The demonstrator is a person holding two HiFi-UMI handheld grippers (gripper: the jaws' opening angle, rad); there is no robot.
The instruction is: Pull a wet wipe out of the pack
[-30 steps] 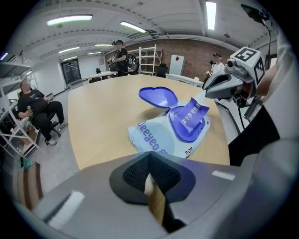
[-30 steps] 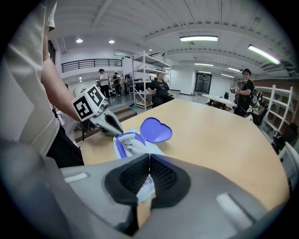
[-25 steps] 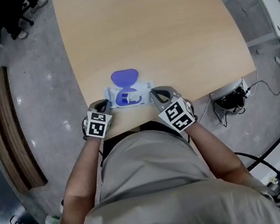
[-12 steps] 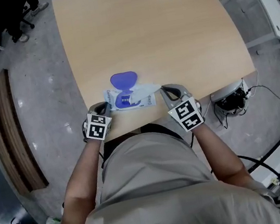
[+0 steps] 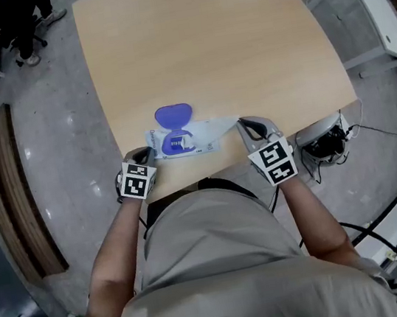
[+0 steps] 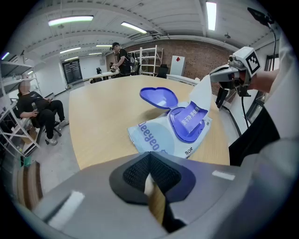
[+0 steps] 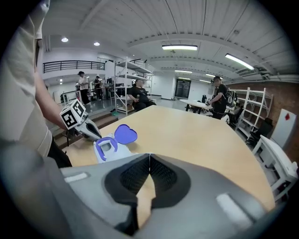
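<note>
At the near edge of the pale wooden worktop [image 5: 202, 41] lay the light-blue wet-wipe pack [image 5: 209, 143], purple lid open. The right gripper [image 5: 245, 124] clenched a white wipe [image 6: 202, 91], partly drawn out. The next move likely called for pulling farther while the closed, empty left gripper [image 5: 143, 155] steadied the pack.

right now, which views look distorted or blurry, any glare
Head view: sharp, evenly lit, no glare on the table. Left gripper view: heavy fisheye, dark corners; wet wipe pack sharp, left hand-held gripper soft. Right gripper view: same fisheye, ceiling strip lights blown out.
</note>
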